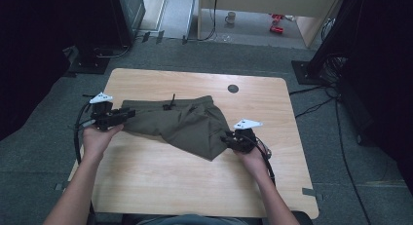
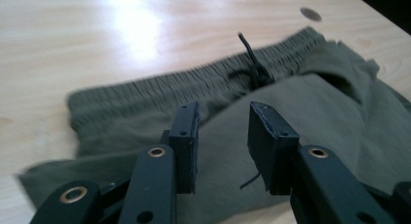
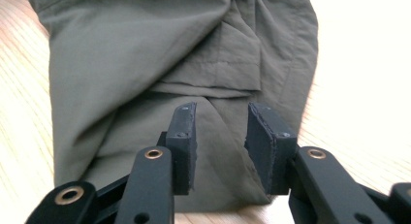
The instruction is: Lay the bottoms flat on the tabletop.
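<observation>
Olive-green soft fabric shorts (image 1: 182, 125) folded mid light wooden table (image 1: 195, 186). Left gripper (image 2: 223, 141), right gripper (image 3: 220, 146): jaws part-open, gripping nothing. Cloth light, limp, slippery; pinch hem edges, elastic waistband (image 2: 194, 81).
</observation>
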Demonstrator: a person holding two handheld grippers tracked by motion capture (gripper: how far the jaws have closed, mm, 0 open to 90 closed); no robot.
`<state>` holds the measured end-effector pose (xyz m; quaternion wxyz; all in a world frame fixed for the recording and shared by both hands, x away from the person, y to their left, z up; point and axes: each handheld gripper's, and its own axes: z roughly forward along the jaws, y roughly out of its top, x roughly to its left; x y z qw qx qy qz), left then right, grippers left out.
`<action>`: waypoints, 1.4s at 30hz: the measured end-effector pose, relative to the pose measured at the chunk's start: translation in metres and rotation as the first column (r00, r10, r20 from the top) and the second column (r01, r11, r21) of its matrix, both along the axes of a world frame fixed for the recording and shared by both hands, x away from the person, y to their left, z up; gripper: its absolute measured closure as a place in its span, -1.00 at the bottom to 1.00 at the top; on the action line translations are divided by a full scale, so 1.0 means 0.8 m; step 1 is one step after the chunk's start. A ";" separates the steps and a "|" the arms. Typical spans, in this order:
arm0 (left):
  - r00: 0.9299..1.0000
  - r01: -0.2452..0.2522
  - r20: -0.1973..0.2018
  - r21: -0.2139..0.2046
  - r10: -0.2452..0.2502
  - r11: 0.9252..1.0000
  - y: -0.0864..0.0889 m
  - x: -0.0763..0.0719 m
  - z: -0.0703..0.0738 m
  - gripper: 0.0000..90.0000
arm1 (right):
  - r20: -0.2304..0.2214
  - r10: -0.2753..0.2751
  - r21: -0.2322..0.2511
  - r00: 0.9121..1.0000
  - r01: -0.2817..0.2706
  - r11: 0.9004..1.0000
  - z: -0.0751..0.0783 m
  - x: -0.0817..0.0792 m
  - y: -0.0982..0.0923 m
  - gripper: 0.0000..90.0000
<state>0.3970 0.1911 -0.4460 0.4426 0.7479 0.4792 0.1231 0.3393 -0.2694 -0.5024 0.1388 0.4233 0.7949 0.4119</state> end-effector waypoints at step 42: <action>0.981 0.177 -0.099 0.079 -0.169 0.981 -0.152 0.082 -0.076 0.45 | 0.010 -0.076 -0.073 0.997 0.077 0.994 -0.020 0.043 -0.058 0.45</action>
